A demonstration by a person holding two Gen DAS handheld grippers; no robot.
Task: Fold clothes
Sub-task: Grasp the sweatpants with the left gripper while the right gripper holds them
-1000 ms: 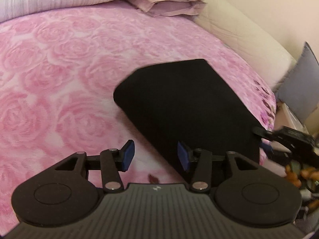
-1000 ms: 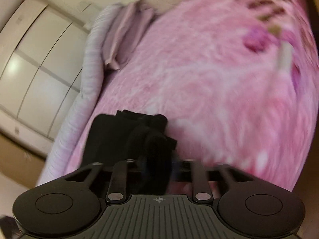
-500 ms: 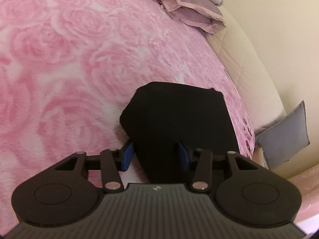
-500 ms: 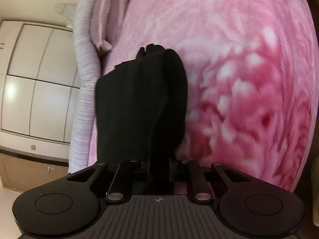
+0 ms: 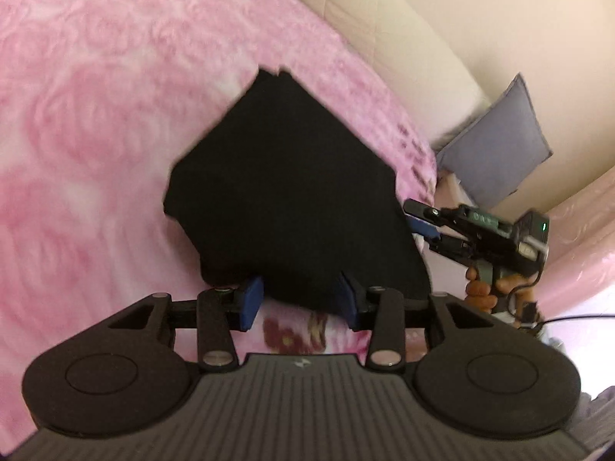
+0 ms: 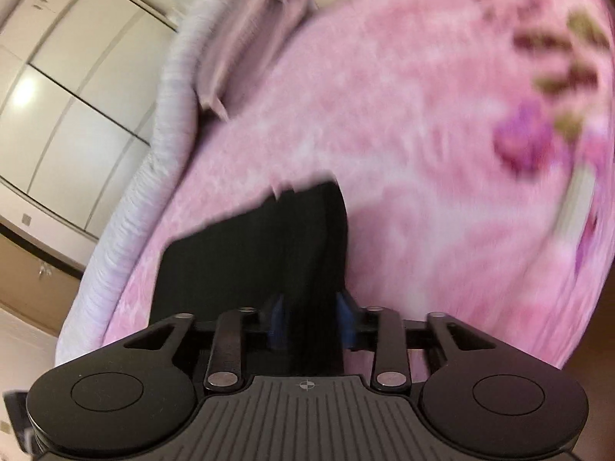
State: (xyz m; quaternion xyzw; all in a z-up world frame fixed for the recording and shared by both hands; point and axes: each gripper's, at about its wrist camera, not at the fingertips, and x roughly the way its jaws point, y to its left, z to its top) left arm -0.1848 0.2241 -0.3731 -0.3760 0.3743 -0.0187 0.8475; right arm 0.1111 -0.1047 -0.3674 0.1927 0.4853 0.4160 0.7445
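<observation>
A folded black garment is laid on the pink bed. The left gripper, at its 6 o'clock edge, is held with jaws apart. The right gripper's jaws are being opened around a fold.

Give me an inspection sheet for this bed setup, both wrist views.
Surface: pink rose-print fleece blanket covering the bed.
Job's things: black folded garment lying on the blanket.
Clutter: grey square cushion beside the bed; mauve pillow and a pale ribbed quilt at the far end.
Grippers: left claw open, garment's near corner between its pads; right claw opening, garment edge between its pads.
Cables: thin black cable at right.
Surroundings: white wardrobe doors, cream wall.
</observation>
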